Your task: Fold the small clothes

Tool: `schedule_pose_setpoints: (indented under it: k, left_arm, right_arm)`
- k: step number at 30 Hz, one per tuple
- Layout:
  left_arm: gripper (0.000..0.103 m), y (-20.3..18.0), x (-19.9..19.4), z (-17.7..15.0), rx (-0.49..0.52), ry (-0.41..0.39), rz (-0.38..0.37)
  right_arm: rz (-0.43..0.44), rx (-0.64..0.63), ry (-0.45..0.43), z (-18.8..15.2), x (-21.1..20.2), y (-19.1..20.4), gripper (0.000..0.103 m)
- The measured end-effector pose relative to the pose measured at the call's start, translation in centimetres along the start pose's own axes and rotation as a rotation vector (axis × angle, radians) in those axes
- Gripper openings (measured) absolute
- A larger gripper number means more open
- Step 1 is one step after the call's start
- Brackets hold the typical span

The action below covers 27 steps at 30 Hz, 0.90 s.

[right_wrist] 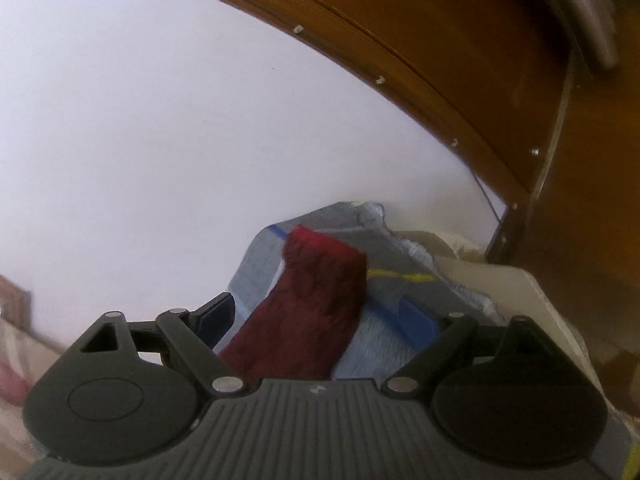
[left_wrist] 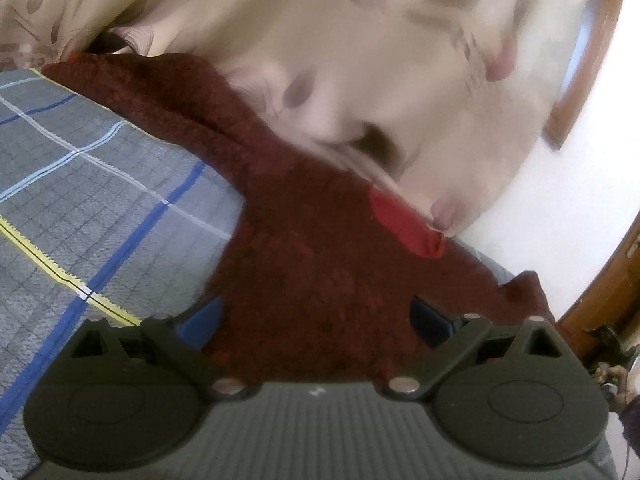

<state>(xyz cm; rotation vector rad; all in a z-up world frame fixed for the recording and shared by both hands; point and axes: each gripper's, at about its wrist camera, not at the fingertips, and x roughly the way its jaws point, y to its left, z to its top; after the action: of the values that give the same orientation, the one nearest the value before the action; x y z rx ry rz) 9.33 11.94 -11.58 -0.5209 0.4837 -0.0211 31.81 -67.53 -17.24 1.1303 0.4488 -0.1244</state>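
Maroon fuzzy garment (left_wrist: 304, 248) lies across grey plaid sheet (left_wrist: 80, 168) on a bed, running w/ a red patch (left_wrist: 404, 220) toward cream curtain (left_wrist: 360, 60). Left gripper (left_wrist: 316, 318) spread wide, garment between fingers, not pinched. Right gripper (right_wrist: 332, 320) also spread, garment (right_wrist: 312, 308) hanging between; white wall (right_wrist: 160, 140) behind.

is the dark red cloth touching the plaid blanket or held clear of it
Touching. The left wrist view shows the dark red cloth lying flat on the plaid blanket, no gap along its edge.
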Motion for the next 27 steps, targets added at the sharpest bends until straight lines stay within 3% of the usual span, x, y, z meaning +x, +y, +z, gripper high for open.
schedule_pose_setpoints:
  k: [2,4,6,8,12,16,22,27]
  left_arm:
    - [0.101,0.2,0.3,0.0,-0.016,0.006,0.007]
    - [0.101,0.1,0.4,-0.1,-0.014,0.001,0.009]
    - [0.102,-0.2,0.5,-0.2,-0.002,0.004,0.012]
    - [0.102,-0.2,0.5,-0.2,0.0,0.003,0.012]
    - [0.102,0.3,0.3,-0.2,-0.017,-0.004,-0.007]
    - [0.103,0.7,0.2,-0.2,-0.041,-0.01,-0.03]
    - [0.103,1.2,0.0,-0.1,-0.056,-0.007,-0.063]
    - [0.103,1.3,-0.5,1.4,-0.069,0.016,-0.06]
  right_arm:
    - [0.015,-0.011,0.015,-0.1,1.9,0.3,0.087]
    - [0.007,-0.032,0.036,0.0,3.2,0.4,0.076]
    - [-0.053,-0.116,0.044,-0.2,4.1,1.3,0.036]
    - [-0.094,-0.179,0.047,-0.3,3.4,2.0,0.015]
    - [-0.046,-0.168,-0.078,0.7,-0.8,2.2,0.015]
    - [-0.003,-0.179,-0.115,1.2,-5.1,4.0,0.015]
    - [0.034,-0.272,-0.14,-0.4,-8.5,11.3,0.015]
    - [0.139,-0.349,-0.109,-4.5,-6.9,19.3,0.015]
